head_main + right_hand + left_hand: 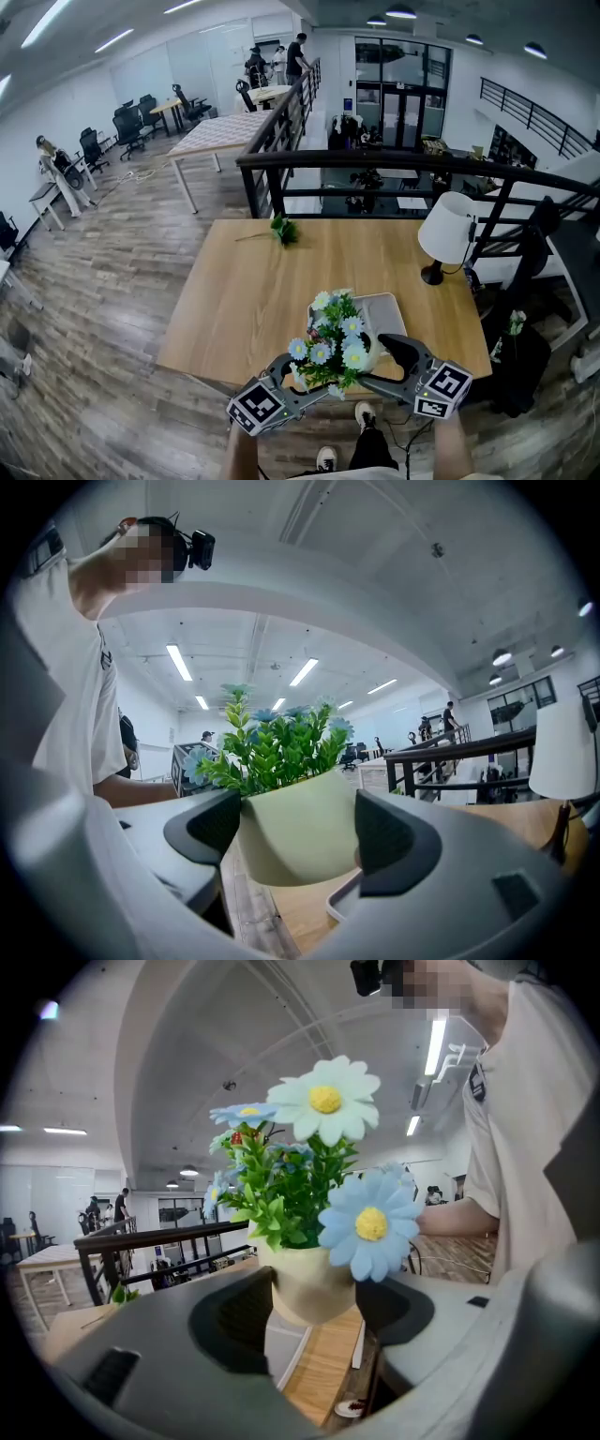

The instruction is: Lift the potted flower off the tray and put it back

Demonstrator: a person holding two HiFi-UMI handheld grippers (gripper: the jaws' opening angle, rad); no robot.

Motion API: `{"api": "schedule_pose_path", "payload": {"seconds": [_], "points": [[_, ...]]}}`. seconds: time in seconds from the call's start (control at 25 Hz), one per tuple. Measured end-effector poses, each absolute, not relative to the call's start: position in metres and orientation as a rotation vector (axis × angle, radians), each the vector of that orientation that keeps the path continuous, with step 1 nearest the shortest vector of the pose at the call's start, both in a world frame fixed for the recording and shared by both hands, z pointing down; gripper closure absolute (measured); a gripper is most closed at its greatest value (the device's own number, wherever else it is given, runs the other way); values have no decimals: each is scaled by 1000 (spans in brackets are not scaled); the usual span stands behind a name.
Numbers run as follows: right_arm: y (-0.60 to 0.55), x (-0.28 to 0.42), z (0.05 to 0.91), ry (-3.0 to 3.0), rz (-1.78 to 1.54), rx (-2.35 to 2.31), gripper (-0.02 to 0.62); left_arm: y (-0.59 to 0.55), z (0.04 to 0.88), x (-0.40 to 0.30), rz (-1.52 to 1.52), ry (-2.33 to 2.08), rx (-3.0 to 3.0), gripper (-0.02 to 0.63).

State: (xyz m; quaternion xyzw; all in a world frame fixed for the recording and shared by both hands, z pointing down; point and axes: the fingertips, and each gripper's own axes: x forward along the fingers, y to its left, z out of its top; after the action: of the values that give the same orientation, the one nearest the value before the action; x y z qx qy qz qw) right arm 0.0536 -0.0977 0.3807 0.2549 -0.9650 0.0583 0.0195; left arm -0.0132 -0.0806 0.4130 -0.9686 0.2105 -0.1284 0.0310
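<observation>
My left fingers (236, 1318) and right fingers (392, 841) each clamp the potted flower (335, 343) between them, its pot raised above the tray (388, 313) below.

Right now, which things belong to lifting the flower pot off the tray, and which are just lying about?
Job: flower pot; tray; left tool and right tool, both gripping the pot.
Lying about: lamp; green sprig, at the table's far edge.
</observation>
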Motion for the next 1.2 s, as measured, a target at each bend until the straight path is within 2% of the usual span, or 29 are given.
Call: {"api": "schedule_pose_path", "payload": {"seconds": [1.2], "points": [[-234,41,512,-2934,426,613,193,-204,543,-20,-592,880,-3106,302]]}}
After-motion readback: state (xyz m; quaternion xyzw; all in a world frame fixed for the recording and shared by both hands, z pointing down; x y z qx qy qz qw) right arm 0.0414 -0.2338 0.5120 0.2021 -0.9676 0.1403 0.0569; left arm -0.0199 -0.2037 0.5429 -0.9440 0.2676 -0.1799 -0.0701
